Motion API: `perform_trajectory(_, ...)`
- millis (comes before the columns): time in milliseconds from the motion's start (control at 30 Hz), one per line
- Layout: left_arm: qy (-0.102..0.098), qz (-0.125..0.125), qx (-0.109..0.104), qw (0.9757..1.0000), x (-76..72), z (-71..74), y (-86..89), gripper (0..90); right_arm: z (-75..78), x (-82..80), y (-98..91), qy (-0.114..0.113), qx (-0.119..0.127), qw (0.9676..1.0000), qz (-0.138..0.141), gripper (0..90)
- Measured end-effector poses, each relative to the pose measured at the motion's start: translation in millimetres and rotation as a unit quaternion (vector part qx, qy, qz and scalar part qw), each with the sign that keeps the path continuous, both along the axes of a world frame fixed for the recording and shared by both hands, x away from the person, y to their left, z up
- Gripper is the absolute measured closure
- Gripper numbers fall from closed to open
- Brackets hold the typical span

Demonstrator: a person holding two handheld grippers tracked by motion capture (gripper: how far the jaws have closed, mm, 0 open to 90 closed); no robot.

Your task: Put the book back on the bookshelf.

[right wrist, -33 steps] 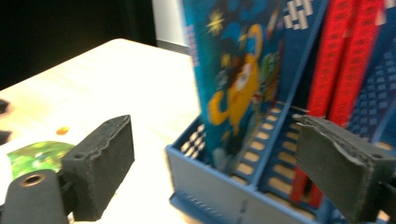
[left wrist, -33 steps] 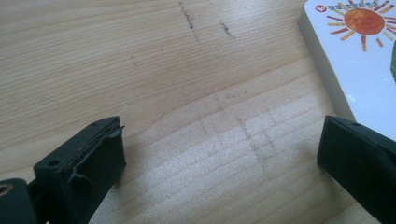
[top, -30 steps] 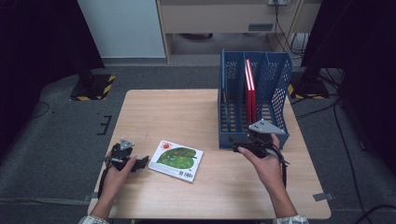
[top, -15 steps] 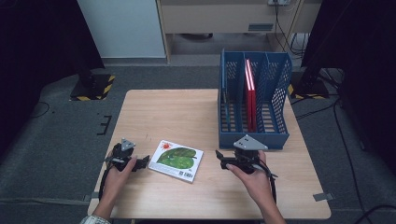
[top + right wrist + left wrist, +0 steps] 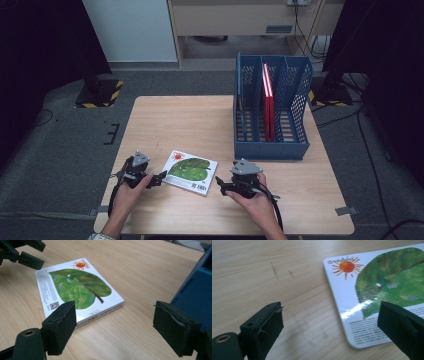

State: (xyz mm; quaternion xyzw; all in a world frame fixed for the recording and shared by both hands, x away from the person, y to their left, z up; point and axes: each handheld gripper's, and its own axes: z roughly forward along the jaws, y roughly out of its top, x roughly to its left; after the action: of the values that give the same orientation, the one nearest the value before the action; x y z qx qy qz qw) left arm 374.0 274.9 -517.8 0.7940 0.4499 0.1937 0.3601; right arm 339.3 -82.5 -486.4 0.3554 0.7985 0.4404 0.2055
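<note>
Pale wood tabletop (image 5: 190,125) on a grey carpeted floor carries a blue file rack (image 5: 272,145) at 2 o'clock, two red books (image 5: 269,100) standing upright in one of its slots. At 6 o'clock, near the front edge, the leaf-cover book (image 5: 191,171) lies flat, sun corner toward 11 o'clock. Left gripper (image 5: 159,178) sits just beside its 9 o'clock edge, right gripper (image 5: 223,189) just off its 3 o'clock corner. Both sets of jaws stand apart and hold nothing, though each has just been narrowing; in the left gripper view one pad hangs over the book's printed corner (image 5: 362,337) without pressing. My reading: this is the approach before a lift, probably toward the rack. Next comes getting a jaw under the thin edge, hard on a book lying flush, so one gripper may need to brace or tilt it. Small print on the cover is unreadable, and the rack's wall hides the lower part of the red books
</note>
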Motion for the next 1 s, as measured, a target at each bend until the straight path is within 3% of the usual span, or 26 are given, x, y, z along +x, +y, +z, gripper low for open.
perform_trajectory(400,0.010,-0.050,-0.020,0.9985,4.2,-3.5,-22.1,9.6,-20.7,3.5,22.1,0.031,-0.024,0.9986,0.034,18.4)
perform_trajectory(600,0.027,-0.043,-0.013,0.9986,7.7,-9.0,-27.1,9.5,-27.0,2.9,29.6,0.048,-0.030,0.9971,0.052,13.7)
perform_trajectory(767,0.052,-0.033,-0.039,0.9973,11.0,-12.8,-25.4,7.7,-30.9,2.5,36.5,0.057,-0.035,0.9957,0.064,12.3)
perform_trajectory(1000,0.055,-0.048,-0.048,0.9961,7.9,-11.9,-26.5,15.7,-35.8,3.9,41.1,0.070,-0.037,0.9944,0.070,12.0)
